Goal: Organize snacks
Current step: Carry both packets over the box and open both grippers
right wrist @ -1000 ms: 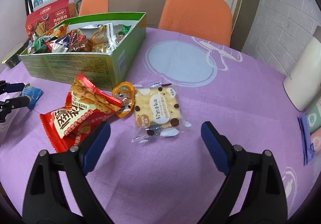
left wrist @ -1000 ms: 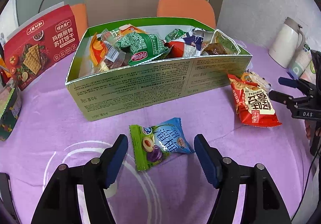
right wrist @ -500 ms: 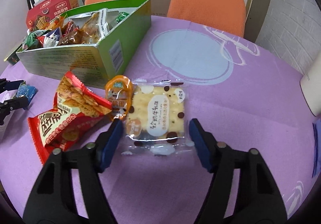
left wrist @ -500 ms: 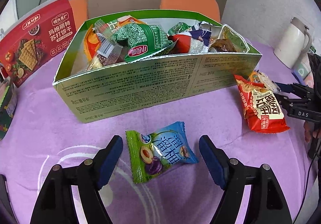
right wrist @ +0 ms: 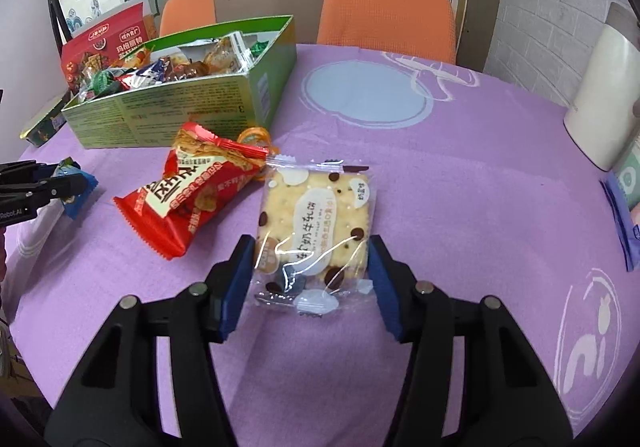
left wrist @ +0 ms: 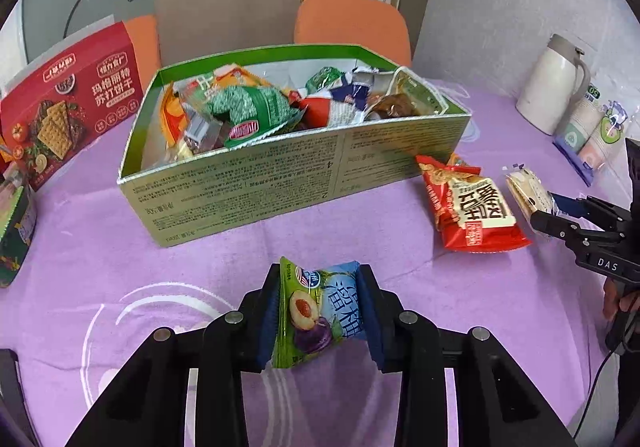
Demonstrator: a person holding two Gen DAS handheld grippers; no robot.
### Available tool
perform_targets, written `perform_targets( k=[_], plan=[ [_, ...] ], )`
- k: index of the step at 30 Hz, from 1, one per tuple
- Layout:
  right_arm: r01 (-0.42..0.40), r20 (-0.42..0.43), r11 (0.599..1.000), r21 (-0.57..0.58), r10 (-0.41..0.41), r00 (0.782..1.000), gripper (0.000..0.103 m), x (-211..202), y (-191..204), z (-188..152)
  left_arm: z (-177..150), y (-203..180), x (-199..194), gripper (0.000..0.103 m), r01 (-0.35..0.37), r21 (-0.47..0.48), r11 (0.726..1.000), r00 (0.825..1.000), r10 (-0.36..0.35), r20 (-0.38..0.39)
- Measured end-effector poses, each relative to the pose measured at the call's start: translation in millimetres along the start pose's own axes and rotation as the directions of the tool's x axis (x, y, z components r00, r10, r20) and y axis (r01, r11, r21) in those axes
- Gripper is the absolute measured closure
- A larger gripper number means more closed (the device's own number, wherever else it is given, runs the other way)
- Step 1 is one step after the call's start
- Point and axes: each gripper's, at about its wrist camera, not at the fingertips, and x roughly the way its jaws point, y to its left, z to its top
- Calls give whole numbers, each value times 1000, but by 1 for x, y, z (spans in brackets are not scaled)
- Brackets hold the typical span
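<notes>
Purple-clothed bench (left wrist: 100,247) carries the green snack box (left wrist: 280,183), while the left tool (left wrist: 320,311) pinches a plum candy packet (left wrist: 316,311) and the right tool (right wrist: 310,279), marked "DAS", clasps a cracker packet (right wrist: 316,223).

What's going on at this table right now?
A person is tidying snacks with a handheld gripper in each hand. The left gripper has its jaws shut on the plum candy packet, squeezing it from both sides. The right gripper has its jaws against the sides of the cracker packet, which lies on the purple tablecloth. The red snack bag lies loose beside the green box, which already holds many snacks.
</notes>
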Motion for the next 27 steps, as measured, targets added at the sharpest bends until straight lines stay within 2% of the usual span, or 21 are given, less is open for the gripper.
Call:
perform_targets(
  k=[5,10,13,17,27],
  plan=[
    [-22,103,1000,-6,22,994,45,-42,12,20,23,-6,-40,67,3,9,1000,995,-4,96],
    [-109,184,993,-36,114,976,45,-56,43,59,64,-3,-64,67,9,-9,1000,985,-7,171],
    [-147,206,988,-42,153,967,45,-47,62,84,87,0,-67,67,-14,-18,1000,980,18,197],
    [-186,207,982,-27,187,960,45,-23,77,111,110,14,-57,67,-8,-47,999,982,17,189],
    [-206,144,978,-20,207,968,45,47,99,146,141,35,-7,66,-45,-93,995,990,57,129]
  ],
)
